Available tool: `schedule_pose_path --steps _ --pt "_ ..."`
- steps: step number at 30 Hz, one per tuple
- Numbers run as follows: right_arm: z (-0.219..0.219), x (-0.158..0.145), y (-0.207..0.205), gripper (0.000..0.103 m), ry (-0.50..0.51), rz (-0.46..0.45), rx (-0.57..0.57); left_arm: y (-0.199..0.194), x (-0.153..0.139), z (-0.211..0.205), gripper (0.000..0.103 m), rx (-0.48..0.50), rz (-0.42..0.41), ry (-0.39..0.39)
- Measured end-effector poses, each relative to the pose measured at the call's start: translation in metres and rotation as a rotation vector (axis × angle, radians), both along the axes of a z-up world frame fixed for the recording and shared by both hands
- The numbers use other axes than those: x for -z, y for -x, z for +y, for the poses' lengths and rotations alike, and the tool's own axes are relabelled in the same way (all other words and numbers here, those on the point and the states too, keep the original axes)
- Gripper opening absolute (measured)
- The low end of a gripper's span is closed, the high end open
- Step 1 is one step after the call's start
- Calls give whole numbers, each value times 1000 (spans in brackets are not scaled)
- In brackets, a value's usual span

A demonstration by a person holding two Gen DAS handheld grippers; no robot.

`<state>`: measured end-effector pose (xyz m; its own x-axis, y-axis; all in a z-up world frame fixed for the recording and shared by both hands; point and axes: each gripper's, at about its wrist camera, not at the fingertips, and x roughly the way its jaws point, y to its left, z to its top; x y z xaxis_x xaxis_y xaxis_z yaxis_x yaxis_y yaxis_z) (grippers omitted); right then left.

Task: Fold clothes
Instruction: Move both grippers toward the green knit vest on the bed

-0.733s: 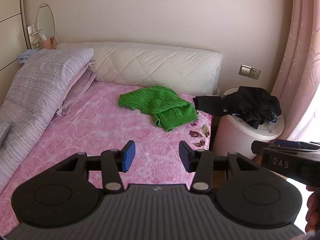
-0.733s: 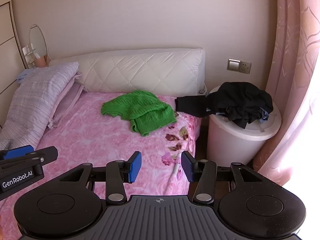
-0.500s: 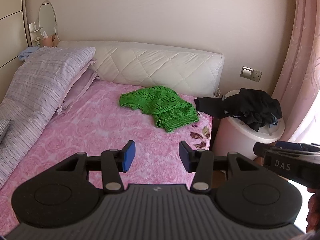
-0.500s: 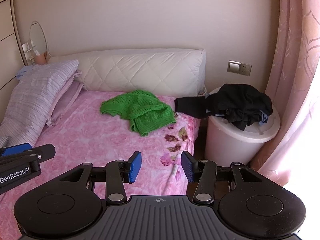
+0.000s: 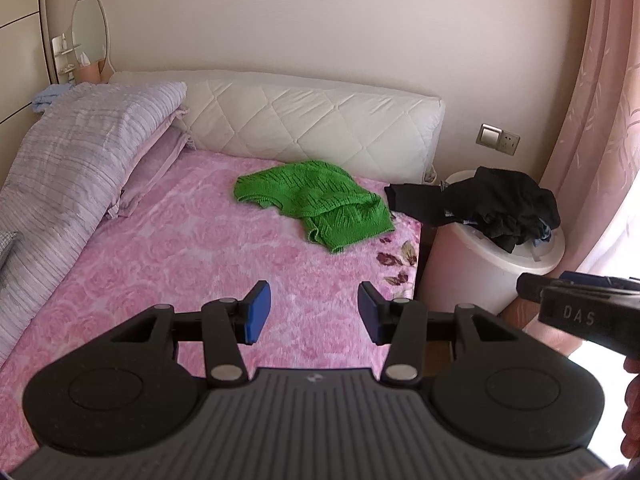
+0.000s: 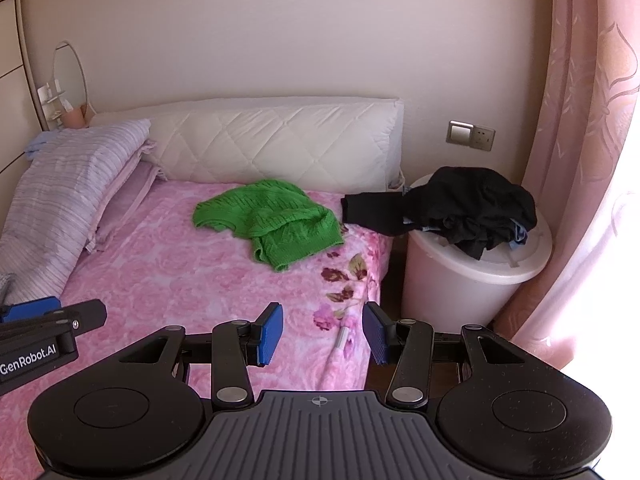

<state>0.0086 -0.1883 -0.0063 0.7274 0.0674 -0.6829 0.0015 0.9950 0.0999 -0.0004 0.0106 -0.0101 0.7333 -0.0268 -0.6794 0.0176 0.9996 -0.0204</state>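
Note:
A crumpled green knit sweater (image 5: 316, 204) (image 6: 272, 220) lies on the pink floral bedspread (image 5: 192, 264) (image 6: 188, 276), near the far right corner of the bed. A pile of black clothes (image 5: 492, 204) (image 6: 464, 208) sits on a white round bin beside the bed. My left gripper (image 5: 314, 312) hovers open over the near part of the bed, well short of the sweater, with nothing between its blue pads. My right gripper (image 6: 322, 334) is open and empty too, above the bed's right edge. Each gripper shows at the edge of the other's view.
A white quilted headboard (image 5: 312, 120) backs the bed. Folded lilac bedding and pillows (image 5: 72, 160) lie along the left side. The white bin (image 6: 460, 280) stands between the bed and a pink curtain (image 6: 580, 160). A wall socket (image 5: 498, 139) is above the bin.
Both views have shifted slightly upward and toward the bed's head, so more wall shows. The jaws of both grippers stand as before; the clothes have not moved.

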Motion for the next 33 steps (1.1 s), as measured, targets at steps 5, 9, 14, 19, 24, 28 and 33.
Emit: schedule_pose_path --steps 5,9,14,19,24,28,33 --pt "-9 0 -1 48 -4 2 9 2 2 3 44 2 10 4" --pt "3 -5 3 48 11 -2 5 3 1 7 44 8 8 11" --pt "6 -5 4 48 26 -6 -1 4 2 12 44 16 6 28" --pt "12 -8 -1 48 43 -11 -10 2 2 18 44 4 7 44" --pt "19 -8 -8 48 57 -16 -27 -5 2 23 44 -11 7 57" --pt "22 -6 -16 48 66 -13 -35 -14 4 26 44 -20 12 64" --pt "26 -3 -26 48 78 -8 -44 -24 6 29 44 -25 17 71"
